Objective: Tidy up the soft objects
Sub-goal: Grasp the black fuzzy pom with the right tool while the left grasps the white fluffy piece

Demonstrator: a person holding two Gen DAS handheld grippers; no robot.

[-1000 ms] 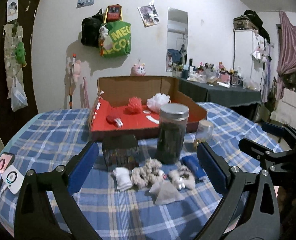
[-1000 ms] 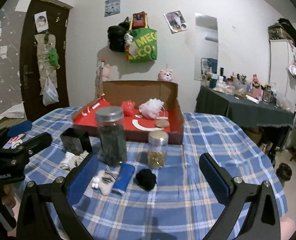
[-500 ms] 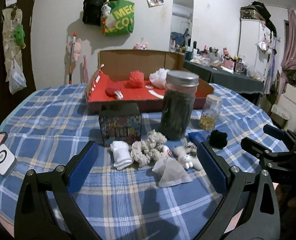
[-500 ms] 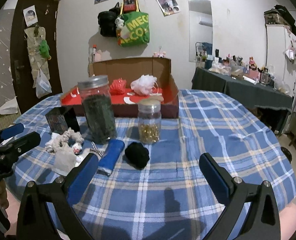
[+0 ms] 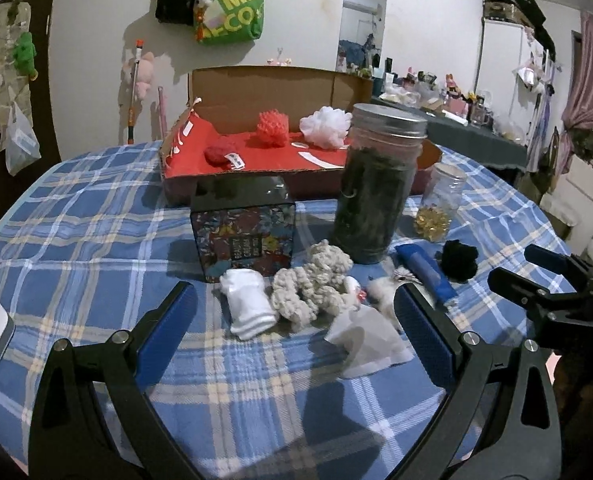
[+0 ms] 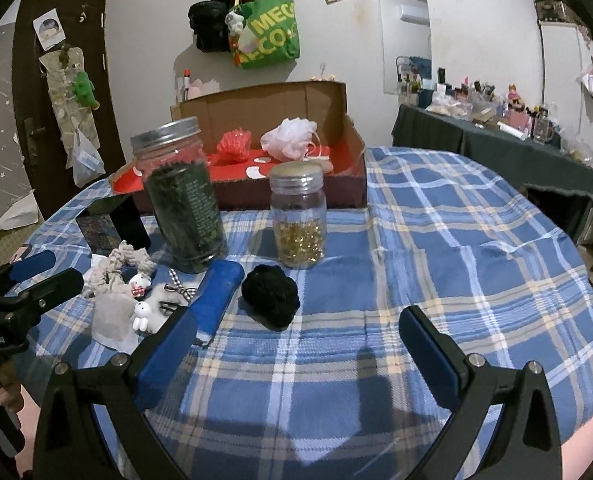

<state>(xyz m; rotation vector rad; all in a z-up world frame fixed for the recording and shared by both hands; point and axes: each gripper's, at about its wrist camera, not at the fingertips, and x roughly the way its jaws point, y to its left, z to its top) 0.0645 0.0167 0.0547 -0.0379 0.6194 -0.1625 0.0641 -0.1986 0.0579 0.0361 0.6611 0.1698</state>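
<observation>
Two jars [image 5: 376, 184], one cardboard box [image 5: 280, 136] holding three puffs, left gripper [image 5: 296, 332] and right gripper [image 6: 296, 352] both spread wide, empty

table [image 6: 436, 248] – blue plaid cloth | cardboard box [image 5: 280, 84], two jars, patterned box [image 5: 243, 236] – soft items clustered

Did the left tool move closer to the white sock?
Yes. The left tool has come forward and down toward the table: the white sock and the tall jar look bigger and nearer than before.
</observation>
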